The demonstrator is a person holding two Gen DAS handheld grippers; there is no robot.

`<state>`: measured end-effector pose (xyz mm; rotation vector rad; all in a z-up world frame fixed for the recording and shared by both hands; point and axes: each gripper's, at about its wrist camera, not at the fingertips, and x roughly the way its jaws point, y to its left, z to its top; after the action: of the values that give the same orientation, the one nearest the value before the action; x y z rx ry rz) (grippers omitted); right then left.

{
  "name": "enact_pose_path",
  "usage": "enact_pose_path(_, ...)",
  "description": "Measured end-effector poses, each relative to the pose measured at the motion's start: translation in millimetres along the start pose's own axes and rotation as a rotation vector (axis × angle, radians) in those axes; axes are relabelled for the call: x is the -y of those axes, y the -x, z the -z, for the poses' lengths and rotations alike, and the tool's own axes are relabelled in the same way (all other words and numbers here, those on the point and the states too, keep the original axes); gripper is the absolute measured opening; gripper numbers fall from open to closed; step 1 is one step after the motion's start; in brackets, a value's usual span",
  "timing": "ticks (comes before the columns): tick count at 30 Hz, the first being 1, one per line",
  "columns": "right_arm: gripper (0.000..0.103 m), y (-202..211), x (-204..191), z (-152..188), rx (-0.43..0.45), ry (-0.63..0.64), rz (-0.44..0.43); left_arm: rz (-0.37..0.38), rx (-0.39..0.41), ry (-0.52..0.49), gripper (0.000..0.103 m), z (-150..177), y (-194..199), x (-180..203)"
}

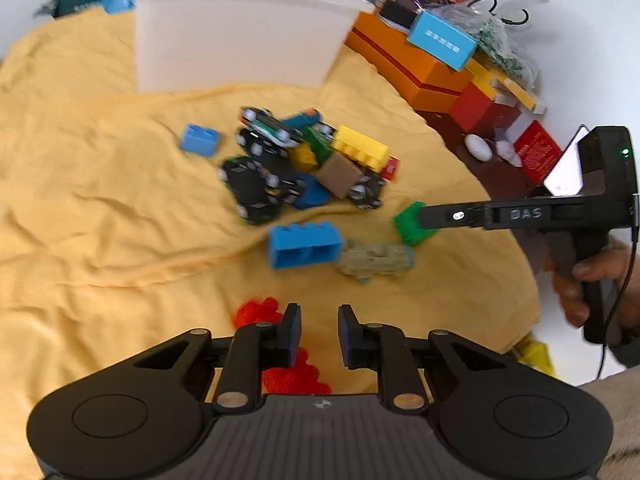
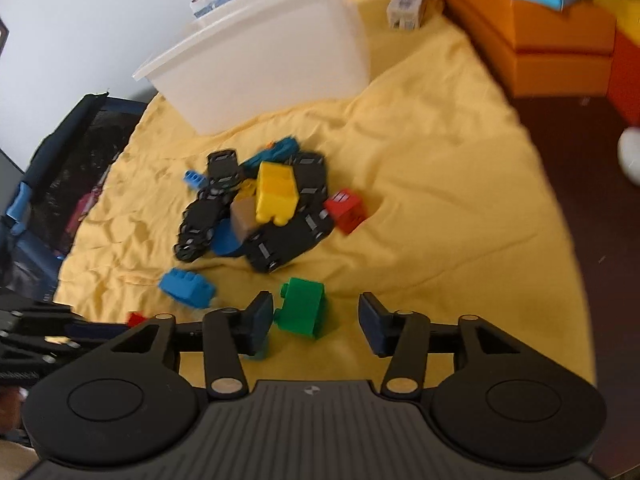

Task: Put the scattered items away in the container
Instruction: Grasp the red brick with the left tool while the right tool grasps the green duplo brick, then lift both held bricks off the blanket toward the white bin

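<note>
A white plastic container stands at the back of a yellow cloth. In front of it lies a pile of black toy cars, a yellow brick, a brown block and blue bricks. My right gripper is open around a green brick that rests on the cloth; the brick sits close to the left finger, clear of the right one. My left gripper stands narrowly open, with nothing between its fingers, over a red knobbly piece.
A khaki toy vehicle lies beside the big blue brick. A red brick sits right of the pile. Orange boxes and a blue carton line the right side. A dark bag borders the cloth's left edge.
</note>
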<state>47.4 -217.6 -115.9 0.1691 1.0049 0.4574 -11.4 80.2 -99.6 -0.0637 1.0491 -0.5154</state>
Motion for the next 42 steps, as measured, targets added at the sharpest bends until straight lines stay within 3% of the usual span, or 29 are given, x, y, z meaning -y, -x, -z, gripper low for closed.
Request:
enact_pose_path(8, 0.052, 8.7, -8.9, 1.1, 0.037, 0.156, 0.159, -0.109, -0.024, -0.04, 0.024, 10.2, 8.7, -18.0)
enact_pose_path(18, 0.052, 11.9, -9.6, 4.3, 0.048, 0.162, 0.189, -0.104, -0.01, -0.006, 0.034, 12.0, 1.0, -2.1)
enact_pose_path(25, 0.052, 19.3, -24.6, 2.0, 0.047, 0.189, 0.162, -0.167, 0.022, 0.031, 0.036, 13.7, 15.1, 6.7)
enact_pose_path(29, 0.053, -6.7, -41.2, 10.3, -0.012, 0.276, 0.229, -0.184, 0.0, 0.066, 0.037, 16.0, 14.4, 7.7)
enact_pose_path(35, 0.054, -20.0, -44.6, 10.7, -0.032, 0.299, 0.226, -0.175, -0.088, 0.113, 0.032, 20.5, -14.3, 4.0)
enact_pose_path(38, 0.053, -11.9, -42.6, 7.6, -0.016, 0.288, 0.22, -0.148, -0.075, 0.099, 0.028, 19.4, -11.5, 5.9)
enact_pose_path(42, 0.043, -17.8, -34.1, 4.7, -0.056, 0.302, 0.212, -0.164, -0.041, 0.09, 0.028, 4.8, -4.7, 3.8)
